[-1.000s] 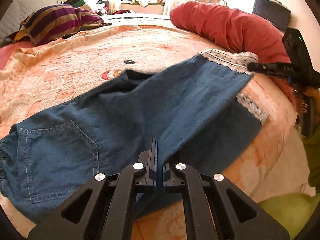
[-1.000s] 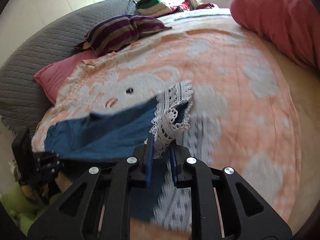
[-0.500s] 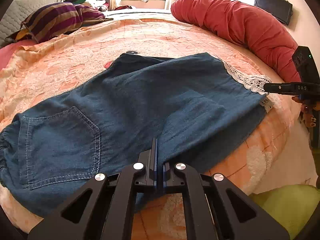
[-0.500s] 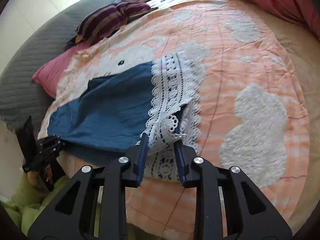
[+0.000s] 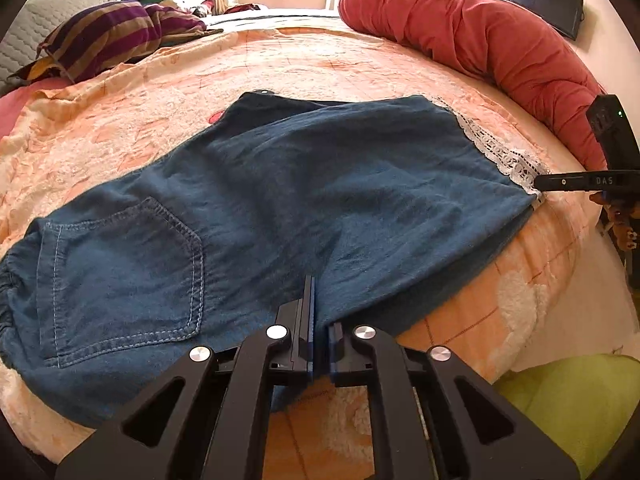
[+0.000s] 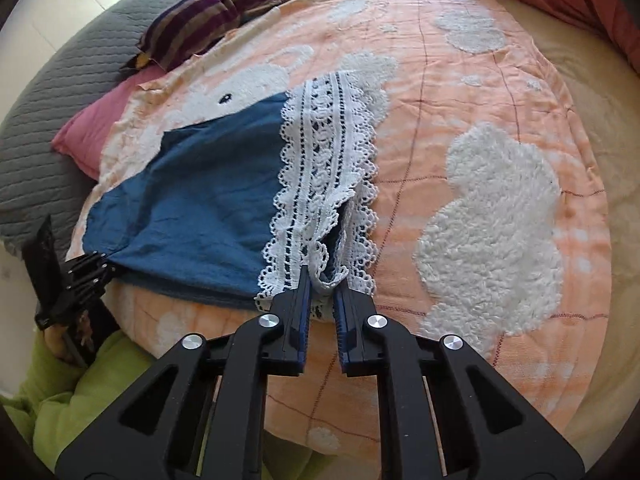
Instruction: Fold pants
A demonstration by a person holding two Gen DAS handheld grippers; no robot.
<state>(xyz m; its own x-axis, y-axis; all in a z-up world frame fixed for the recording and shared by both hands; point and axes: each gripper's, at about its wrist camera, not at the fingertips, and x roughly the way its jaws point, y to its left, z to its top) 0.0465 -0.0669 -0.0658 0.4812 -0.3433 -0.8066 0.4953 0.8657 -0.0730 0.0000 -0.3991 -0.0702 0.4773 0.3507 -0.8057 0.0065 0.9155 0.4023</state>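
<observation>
Blue denim pants (image 5: 280, 208) with white lace hems (image 5: 504, 156) lie folded lengthwise on the orange bed cover (image 5: 320, 64), back pocket (image 5: 120, 272) at the left. My left gripper (image 5: 320, 316) is shut on the pants' near edge around the crotch. My right gripper (image 6: 322, 280) is shut on the lace hem (image 6: 320, 168) at the near corner of the legs; it also shows at the right of the left wrist view (image 5: 576, 182). The pants (image 6: 200, 192) stretch flat between both grippers.
A red rolled duvet (image 5: 480, 40) lies along the bed's far right side. A striped pillow (image 5: 112, 36), a pink pillow (image 6: 92, 128) and a grey quilted headboard (image 6: 48, 92) are at the left. A green cushion (image 5: 568, 400) sits below the bed's edge.
Both grippers have lowered the lifted pants and drawn them toward the near bed edge. The legs now lie flat and stretched on the cover, lace hem laid down.
</observation>
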